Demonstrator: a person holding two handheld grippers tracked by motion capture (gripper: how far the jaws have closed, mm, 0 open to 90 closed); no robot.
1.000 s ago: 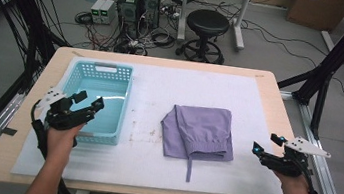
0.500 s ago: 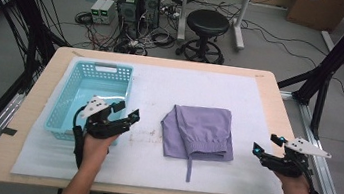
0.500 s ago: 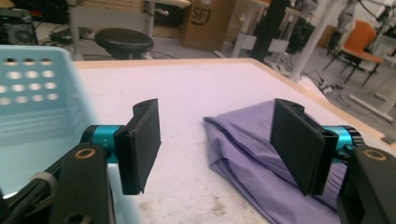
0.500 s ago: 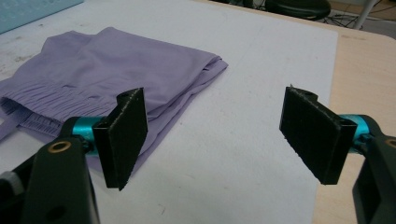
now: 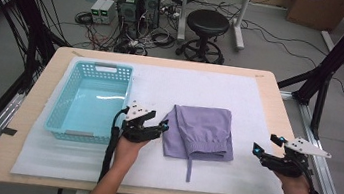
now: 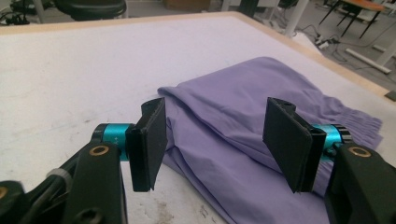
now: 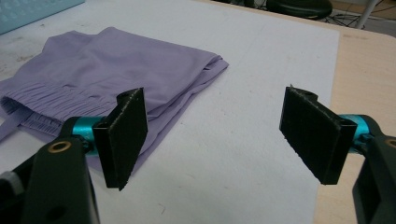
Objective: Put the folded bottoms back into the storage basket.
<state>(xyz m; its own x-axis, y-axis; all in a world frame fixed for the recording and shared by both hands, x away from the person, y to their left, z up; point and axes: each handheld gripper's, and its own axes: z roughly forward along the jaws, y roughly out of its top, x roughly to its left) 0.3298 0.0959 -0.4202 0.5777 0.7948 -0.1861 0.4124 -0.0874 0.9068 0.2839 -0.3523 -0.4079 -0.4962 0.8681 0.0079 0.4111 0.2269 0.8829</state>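
A folded purple garment (image 5: 201,132) is seen lying on the white mat (image 5: 241,93) that covers the desk (image 5: 271,90), roughly at the middle, with a drawstring (image 5: 189,166) trailing from its near edge. The left claw (image 5: 160,126) is held just beside the garment's left edge; in the left gripper view its jaws are spread, and the purple cloth (image 6: 243,121) is framed between them without being pinched. The right claw (image 5: 257,149) is held well apart from the garment, near the mat's right edge, jaws likewise spread over bare mat, with the garment (image 7: 121,70) seen off to one side. A light blue basket (image 5: 90,101) is set on the left part of the mat; nothing is seen inside it. Both forearms are extended from the near edge of the desk, the left hand (image 5: 129,144) placed between basket and garment.
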